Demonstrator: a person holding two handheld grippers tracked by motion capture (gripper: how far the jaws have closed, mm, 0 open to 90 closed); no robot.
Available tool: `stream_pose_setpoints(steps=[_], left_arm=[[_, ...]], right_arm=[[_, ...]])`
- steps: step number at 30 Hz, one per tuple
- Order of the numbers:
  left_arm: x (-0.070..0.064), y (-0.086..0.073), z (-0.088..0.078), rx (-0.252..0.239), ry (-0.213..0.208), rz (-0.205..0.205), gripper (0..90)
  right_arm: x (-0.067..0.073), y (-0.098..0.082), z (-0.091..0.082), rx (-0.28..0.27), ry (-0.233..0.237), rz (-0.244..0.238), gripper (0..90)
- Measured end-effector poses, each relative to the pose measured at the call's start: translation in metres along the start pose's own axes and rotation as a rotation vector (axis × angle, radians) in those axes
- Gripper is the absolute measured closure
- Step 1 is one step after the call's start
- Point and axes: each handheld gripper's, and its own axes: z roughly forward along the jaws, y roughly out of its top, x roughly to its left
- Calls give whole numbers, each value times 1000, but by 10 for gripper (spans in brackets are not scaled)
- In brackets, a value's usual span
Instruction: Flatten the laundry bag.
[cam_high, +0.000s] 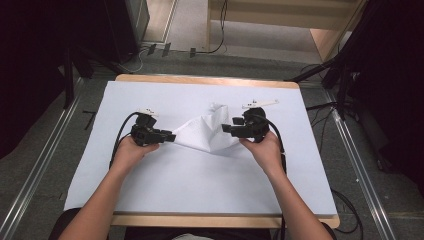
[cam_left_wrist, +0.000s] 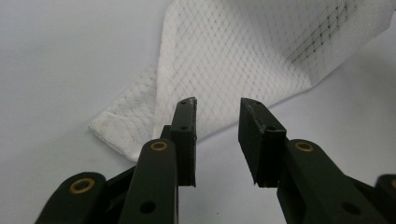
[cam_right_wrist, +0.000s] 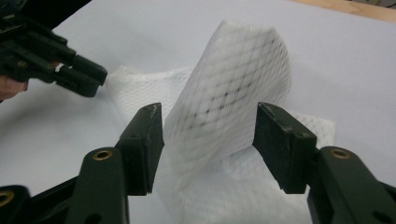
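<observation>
A white mesh cloth (cam_high: 205, 131) lies crumpled in the middle of the white table cover (cam_high: 200, 180), one flap standing up. My left gripper (cam_high: 170, 136) sits at the cloth's left corner; in the left gripper view the left gripper (cam_left_wrist: 217, 116) has its jaws parted, with the cloth (cam_left_wrist: 233, 60) just beyond the tips and nothing pressed between them. My right gripper (cam_high: 226, 129) is at the cloth's right side. In the right gripper view the right gripper (cam_right_wrist: 209, 126) stands wide open, and the upright flap (cam_right_wrist: 233, 98) rises between the jaws, touching neither pad.
The wooden table edge (cam_high: 210, 80) shows past the white cover at the back. Cables and dark stands (cam_high: 345, 75) lie on the floor beyond and to the right. Metal rails (cam_high: 40, 165) run along both sides of the table.
</observation>
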Motion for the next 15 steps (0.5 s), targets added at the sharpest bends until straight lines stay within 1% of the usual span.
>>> stream_pose_setpoints(steps=[3, 4, 6, 7, 8, 10, 11, 12, 13, 14, 15], left_arm=[[-1, -2, -2, 6, 0, 4, 660], [-1, -2, -3, 3, -3, -6, 643], [-1, -2, -4, 9, -3, -16, 574], [-2, -2, -5, 11, 4, -9, 541], [-3, -3, -5, 1, 7, -10, 512], [-4, -3, -7, -7, 5, -7, 481], [-4, -4, -8, -10, 4, -6, 469], [-5, -4, -8, -17, 6, -5, 465], [-4, -4, -10, -14, 9, 1, 461], [-5, -5, -11, -19, 10, -5, 458], [-4, -5, -12, -21, 13, -1, 457]], right_arm=[[-2, 9, 8, 2, -21, -3, 406], [-3, 11, 10, 4, -25, 3, 401], [-5, 16, 16, 15, -27, 3, 377], [-6, 18, 19, 25, -22, 14, 373], [-7, 20, 22, 23, -22, 15, 373], [-9, 23, 28, 28, -26, 17, 377], [-11, 24, 31, 33, -19, 22, 420], [-11, 24, 32, 36, -12, 25, 488], [-12, 23, 33, 41, 2, 19, 603], [-12, 22, 33, 45, 14, 21, 667], [-12, 20, 34, 41, 17, 13, 724]])
